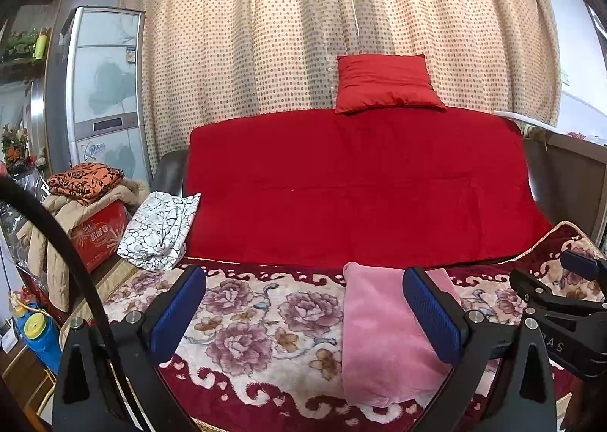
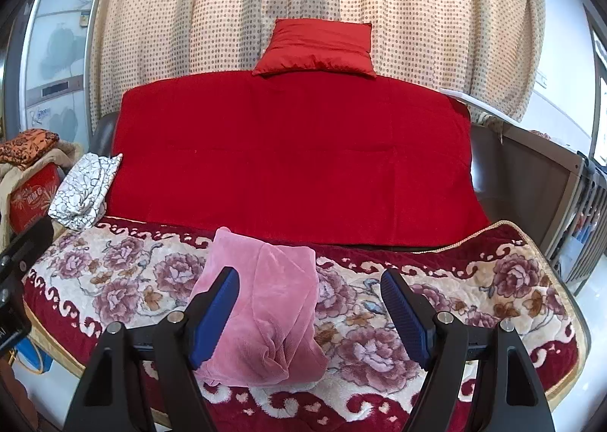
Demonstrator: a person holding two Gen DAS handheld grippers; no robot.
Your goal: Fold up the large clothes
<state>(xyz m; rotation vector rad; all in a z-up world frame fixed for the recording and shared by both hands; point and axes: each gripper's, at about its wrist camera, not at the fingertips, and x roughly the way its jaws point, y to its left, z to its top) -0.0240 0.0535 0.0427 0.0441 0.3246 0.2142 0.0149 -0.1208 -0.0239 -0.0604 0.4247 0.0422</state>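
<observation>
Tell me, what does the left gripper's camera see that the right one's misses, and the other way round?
Only the left view shows the blue and yellow bottle at the lower left and the right gripper coming in from the side. Only the right view shows the slatted rail at the far right and the rumpled near end of the pink garment. Both show that folded garment on the floral blanket, the red cover, the red cushion, the dotted curtain and the black-and-white cloth. Each gripper's jaws stand open, holding nothing.
</observation>
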